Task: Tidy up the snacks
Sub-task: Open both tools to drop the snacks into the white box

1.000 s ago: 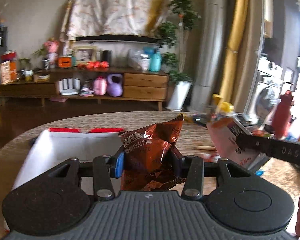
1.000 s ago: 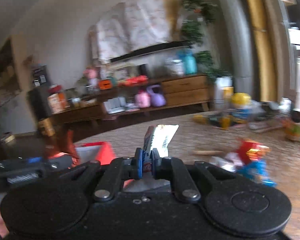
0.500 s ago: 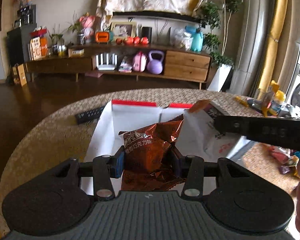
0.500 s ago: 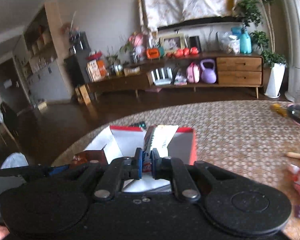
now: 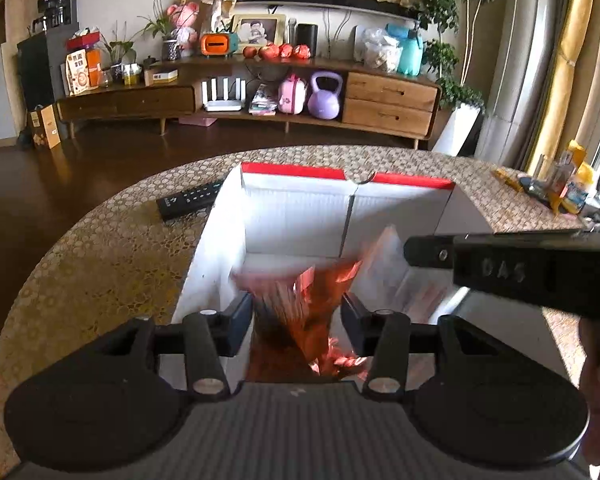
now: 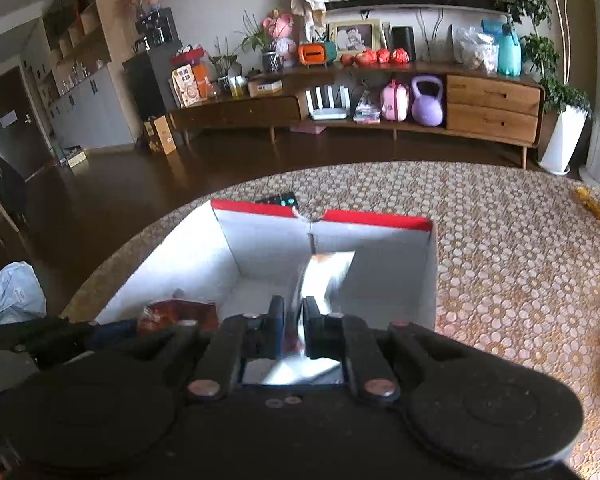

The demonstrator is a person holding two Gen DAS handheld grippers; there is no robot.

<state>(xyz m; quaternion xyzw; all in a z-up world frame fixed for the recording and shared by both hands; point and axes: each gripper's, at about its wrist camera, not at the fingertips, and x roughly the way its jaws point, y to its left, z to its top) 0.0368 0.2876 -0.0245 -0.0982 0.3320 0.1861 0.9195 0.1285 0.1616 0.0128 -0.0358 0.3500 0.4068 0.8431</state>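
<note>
Copper-red foil blurs between the fingers of my left gripper [image 5: 296, 322] as its jaws open over the white cardboard box [image 5: 220, 248]; the brown chocolate snack bag [image 5: 300, 312] sits between the pads, clear of them on both sides and streaked with motion above the near left part of the box. My right gripper [image 6: 292, 326] is pressed tight on a silver-white snack packet [image 6: 324, 280], whose upper end stands out past the fingertips over the box's right half. In the right wrist view the brown bag shows low inside the box at its left wall. The red-edged box stands near the far left edge of the woven tabletop [image 6: 500, 248], with a black remote control [image 5: 190, 200] just beside its far left corner. More snack packets [image 5: 560, 192] lie at the tabletop's far right edge.
</note>
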